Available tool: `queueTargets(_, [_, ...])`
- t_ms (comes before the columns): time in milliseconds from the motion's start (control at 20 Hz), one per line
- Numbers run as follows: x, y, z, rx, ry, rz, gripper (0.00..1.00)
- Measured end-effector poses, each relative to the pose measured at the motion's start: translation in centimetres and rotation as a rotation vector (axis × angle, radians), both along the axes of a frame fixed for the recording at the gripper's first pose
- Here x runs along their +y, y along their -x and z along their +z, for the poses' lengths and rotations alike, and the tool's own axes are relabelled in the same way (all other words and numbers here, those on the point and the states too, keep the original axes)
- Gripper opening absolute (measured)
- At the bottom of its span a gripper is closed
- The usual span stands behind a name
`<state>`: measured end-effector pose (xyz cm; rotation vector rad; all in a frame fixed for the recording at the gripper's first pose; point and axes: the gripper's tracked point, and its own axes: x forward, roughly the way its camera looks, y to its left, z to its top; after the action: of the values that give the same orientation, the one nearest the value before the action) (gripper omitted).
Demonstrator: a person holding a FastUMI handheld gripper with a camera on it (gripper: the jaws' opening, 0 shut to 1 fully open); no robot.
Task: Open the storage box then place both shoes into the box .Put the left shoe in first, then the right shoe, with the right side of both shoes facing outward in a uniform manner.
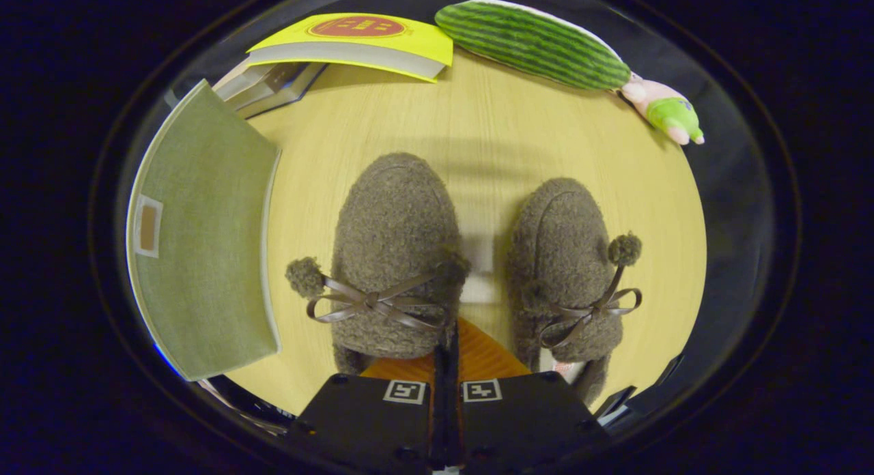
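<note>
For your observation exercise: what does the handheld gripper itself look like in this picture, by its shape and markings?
The gripper shows as two dark, blocky halves side by side with a thin seam between them. Each half carries a small square black-and-white marker near the seam. Its fingers are closed together.

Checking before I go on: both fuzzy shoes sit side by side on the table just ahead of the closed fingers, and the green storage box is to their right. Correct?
Not quite. The gripper view shows the green storage box to the left of the shoes, not the right. The rest holds: the left shoe and right shoe sit side by side on the table, just ahead of the closed gripper.
</note>
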<state>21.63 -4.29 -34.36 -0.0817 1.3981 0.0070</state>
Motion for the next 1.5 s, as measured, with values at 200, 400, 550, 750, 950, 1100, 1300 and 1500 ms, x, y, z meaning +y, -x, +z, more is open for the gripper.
queueTargets(200, [1.0, 0.4, 2.7, -0.024, -0.068, -0.028, 0.06])
queueTargets(400, [1.5, 0.6, 6.4, -0.067, -0.102, -0.055, 0.06])
queueTargets(550, [2.3, 0.7, 9.5, -0.094, -0.146, -0.064, 0.06])
queueTargets(750, [4.8, 0.1, 13.9, -0.151, -0.159, -0.042, 0.06])
queueTargets(950, [9.3, -0.3, 18.6, -0.199, -0.209, -0.029, 0.06])
queueTargets(1100, [13.3, -0.4, 21.3, -0.229, -0.252, -0.011, 0.06])
queueTargets(1300, [18.9, -0.4, 21.9, -0.255, -0.301, 0.002, 0.06])
queueTargets(1500, [24.8, -0.7, 19.6, -0.232, -0.419, -0.004, 0.06])
